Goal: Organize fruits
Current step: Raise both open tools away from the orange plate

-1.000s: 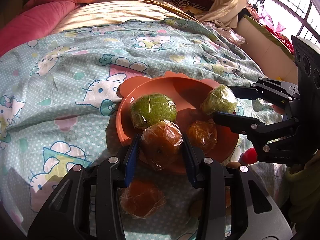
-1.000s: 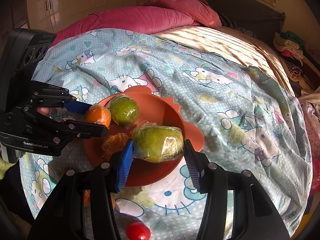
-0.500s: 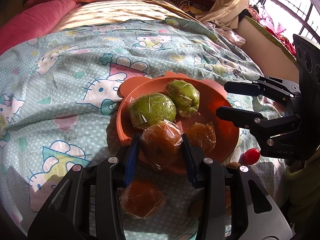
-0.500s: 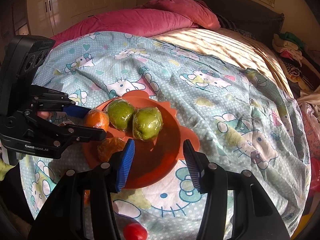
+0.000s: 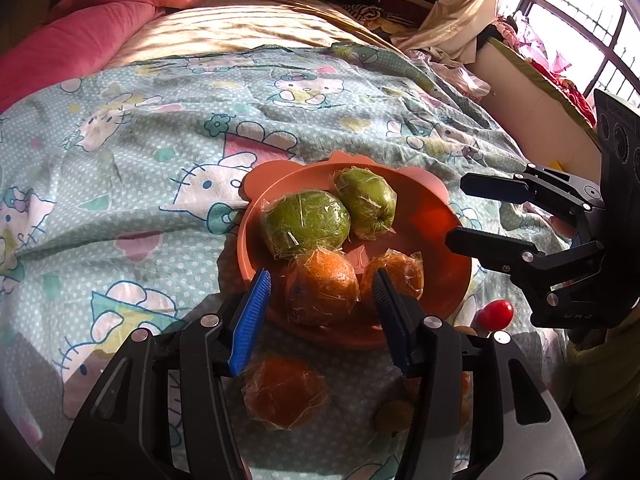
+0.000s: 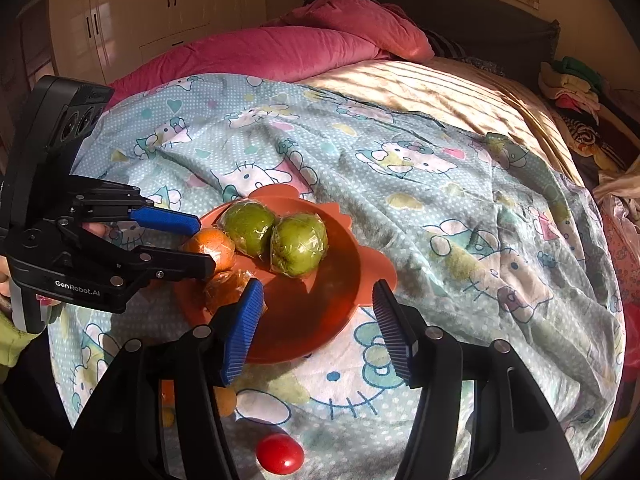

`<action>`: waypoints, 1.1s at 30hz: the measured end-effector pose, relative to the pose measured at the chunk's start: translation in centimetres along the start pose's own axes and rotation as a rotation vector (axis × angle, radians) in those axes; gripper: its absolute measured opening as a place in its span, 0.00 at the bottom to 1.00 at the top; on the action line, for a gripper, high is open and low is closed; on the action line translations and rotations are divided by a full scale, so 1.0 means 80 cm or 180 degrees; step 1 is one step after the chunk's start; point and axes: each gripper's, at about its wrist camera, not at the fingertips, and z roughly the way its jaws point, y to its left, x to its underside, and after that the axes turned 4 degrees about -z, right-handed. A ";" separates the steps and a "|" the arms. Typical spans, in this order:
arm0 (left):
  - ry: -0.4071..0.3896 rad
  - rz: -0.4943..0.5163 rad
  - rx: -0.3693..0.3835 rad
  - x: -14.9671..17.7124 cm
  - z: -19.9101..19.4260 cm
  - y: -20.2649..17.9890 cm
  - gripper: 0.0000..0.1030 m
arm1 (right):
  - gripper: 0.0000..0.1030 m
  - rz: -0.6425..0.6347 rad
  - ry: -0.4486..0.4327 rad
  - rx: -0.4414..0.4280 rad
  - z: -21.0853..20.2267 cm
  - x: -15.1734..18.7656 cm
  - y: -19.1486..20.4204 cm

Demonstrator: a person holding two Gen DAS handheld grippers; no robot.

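Observation:
An orange plate (image 5: 424, 216) lies on the Hello Kitty bedspread and holds two wrapped green fruits (image 5: 306, 224) (image 5: 366, 202) and two wrapped oranges. My left gripper (image 5: 320, 300) is open, its fingers standing apart on either side of the nearer orange (image 5: 322, 286), which rests on the plate. My right gripper (image 6: 316, 324) is open and empty above the plate's near rim (image 6: 296, 352); it also shows in the left wrist view (image 5: 472, 212). The green fruits (image 6: 248, 226) (image 6: 298, 244) sit side by side at the plate's far side.
A wrapped orange (image 5: 284, 394) lies on the bedspread in front of the plate. A small red fruit (image 6: 280, 454) lies near the bed's front edge, with small brownish fruits (image 5: 394, 416) close by. Pink bedding (image 6: 280, 52) lies at the back.
My right gripper let go of the second green fruit on the plate and drew back open. My left gripper opened, leaving its orange on the plate.

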 end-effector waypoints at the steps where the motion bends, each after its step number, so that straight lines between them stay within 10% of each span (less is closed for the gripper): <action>1: -0.0009 -0.0012 0.0001 0.000 -0.001 0.001 0.45 | 0.58 0.0010 -0.0014 -0.0002 -0.002 0.000 0.000; 22: -0.0466 -0.0108 0.0035 -0.007 -0.064 -0.002 0.85 | 0.83 0.0247 -0.0352 0.0190 -0.051 0.001 -0.007; 33: -0.0605 -0.0121 0.0020 -0.004 -0.090 -0.004 0.90 | 0.92 0.0299 -0.0576 0.0277 -0.085 -0.005 0.000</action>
